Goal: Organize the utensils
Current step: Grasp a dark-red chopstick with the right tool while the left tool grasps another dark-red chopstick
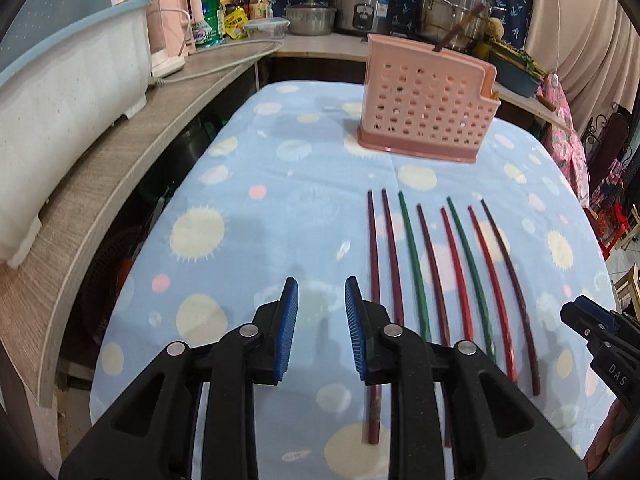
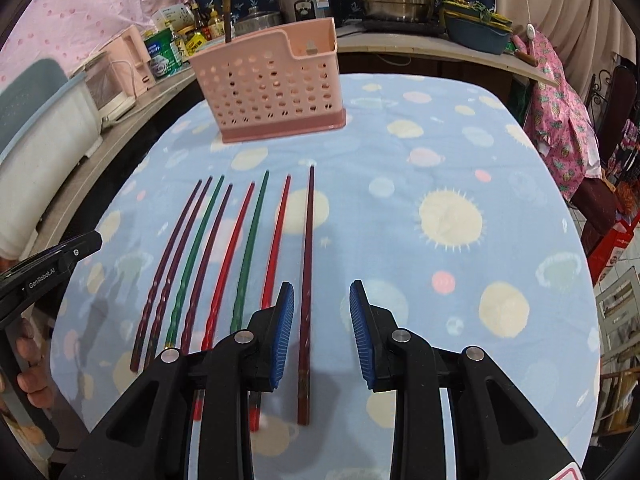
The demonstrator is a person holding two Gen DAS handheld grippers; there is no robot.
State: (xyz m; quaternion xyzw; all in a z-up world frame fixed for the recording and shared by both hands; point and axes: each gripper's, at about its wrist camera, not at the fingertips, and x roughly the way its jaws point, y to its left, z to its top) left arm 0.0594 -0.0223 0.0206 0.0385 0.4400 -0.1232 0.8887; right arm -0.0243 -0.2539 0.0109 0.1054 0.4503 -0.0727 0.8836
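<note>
Several chopsticks (image 1: 440, 272) in dark maroon, red and green lie side by side on the blue spotted tablecloth (image 1: 260, 200); they also show in the right wrist view (image 2: 224, 264). A pink perforated utensil holder (image 1: 428, 104) stands behind them with one brown chopstick (image 2: 227, 10) upright in it; the holder also shows in the right wrist view (image 2: 272, 84). My left gripper (image 1: 321, 308) is open and empty, just left of the leftmost chopstick. My right gripper (image 2: 321, 312) is open, with the rightmost maroon chopstick (image 2: 307, 280) lying between its fingers on the cloth.
A wooden counter (image 1: 132, 132) runs along the left with a white-and-blue tub (image 1: 68, 68), a pink kettle (image 1: 172, 24) and bottles. Steel pots (image 1: 452, 0) stand at the back. A floral-covered chair (image 2: 560, 120) is on the right.
</note>
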